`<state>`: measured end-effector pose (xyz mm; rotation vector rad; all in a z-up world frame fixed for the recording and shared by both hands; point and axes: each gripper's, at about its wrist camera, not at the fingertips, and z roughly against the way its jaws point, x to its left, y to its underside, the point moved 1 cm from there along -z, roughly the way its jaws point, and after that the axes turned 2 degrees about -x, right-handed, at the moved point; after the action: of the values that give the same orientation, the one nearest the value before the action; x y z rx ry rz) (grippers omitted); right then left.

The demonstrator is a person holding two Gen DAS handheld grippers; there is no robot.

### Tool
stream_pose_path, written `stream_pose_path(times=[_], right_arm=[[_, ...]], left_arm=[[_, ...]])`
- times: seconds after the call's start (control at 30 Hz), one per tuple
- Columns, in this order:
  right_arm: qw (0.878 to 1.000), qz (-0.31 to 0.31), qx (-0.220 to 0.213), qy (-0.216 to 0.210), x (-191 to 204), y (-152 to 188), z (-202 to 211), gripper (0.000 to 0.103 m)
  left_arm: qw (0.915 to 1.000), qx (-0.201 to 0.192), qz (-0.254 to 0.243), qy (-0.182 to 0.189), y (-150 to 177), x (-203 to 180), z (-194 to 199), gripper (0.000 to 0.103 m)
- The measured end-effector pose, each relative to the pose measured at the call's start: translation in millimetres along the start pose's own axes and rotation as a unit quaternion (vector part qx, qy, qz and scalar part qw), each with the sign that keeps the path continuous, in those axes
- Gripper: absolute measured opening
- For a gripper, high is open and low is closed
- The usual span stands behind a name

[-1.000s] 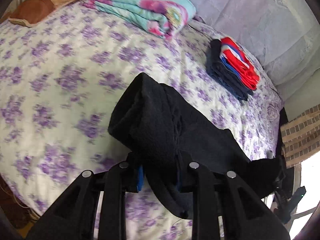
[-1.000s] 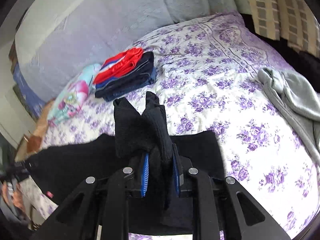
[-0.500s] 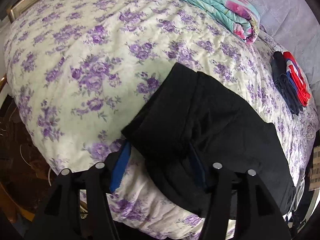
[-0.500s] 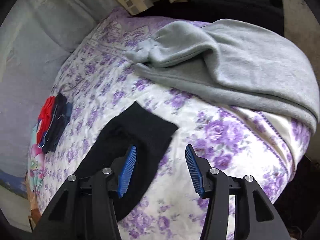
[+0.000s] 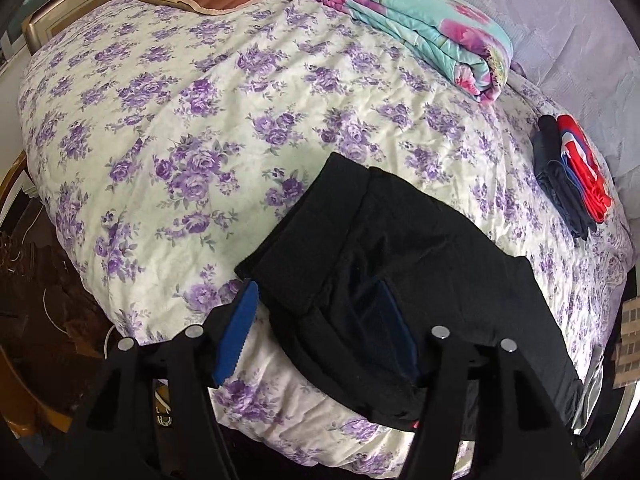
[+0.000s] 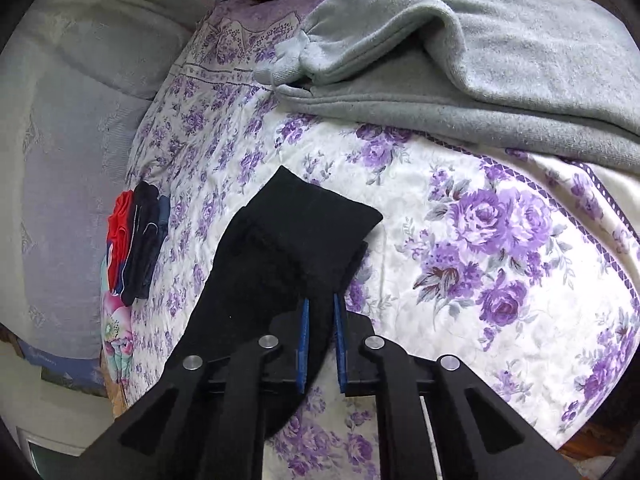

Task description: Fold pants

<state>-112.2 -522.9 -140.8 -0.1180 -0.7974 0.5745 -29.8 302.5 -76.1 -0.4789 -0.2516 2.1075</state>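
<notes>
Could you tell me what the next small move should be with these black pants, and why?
Probably close the left gripper on the pants' near edge. Its fingers stand open astride the cloth, while the right gripper, whose jaws have just been closing, already pinches the pants by their other end, so both ends could then lift together.

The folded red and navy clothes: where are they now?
The stack of folded red and navy clothes lies at the bed's far edge by the lavender wall covering, right in the left wrist view, beyond the black pants.

Upper left of your left view: open bedspread (image 5: 224, 120), free passage. Blocked: folded quilt (image 5: 420, 28) top, clothes stack (image 5: 572, 172) right; grey garment (image 6: 500, 52) fills right view's top.
</notes>
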Motion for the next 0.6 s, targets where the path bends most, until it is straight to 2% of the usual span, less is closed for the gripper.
stream_pose_path(times=[0.1,0.2,0.27,0.33,0.5,0.6], right_arm=[[1.000,0.030,0.003,0.004,10,2,11,0.008],[0.998,0.055,0.027,-0.001,24,-4,17,0.008],[0.995,0.087,0.042,0.037,25,-10,12,0.008],[0.995,0.065,0.061,0.048,13,-10,1,0.008],[0.995,0.078,0.031,0.045,24,-3,15,0.008],[0.995,0.095,0.017,0.035,42,-13,25,0.008]], left_arm=[[1.0000,0.002,-0.008,0.003,4,-5,1,0.060],[0.9997,0.006,-0.020,0.010,6,-11,1,0.062],[0.9995,0.010,-0.026,0.016,9,-15,-1,0.065],[0.9992,0.016,-0.027,0.025,13,-18,-6,0.066],[0.9984,0.034,-0.022,0.038,25,-15,-17,0.067],[0.9975,0.047,0.004,0.052,27,-3,-24,0.067]])
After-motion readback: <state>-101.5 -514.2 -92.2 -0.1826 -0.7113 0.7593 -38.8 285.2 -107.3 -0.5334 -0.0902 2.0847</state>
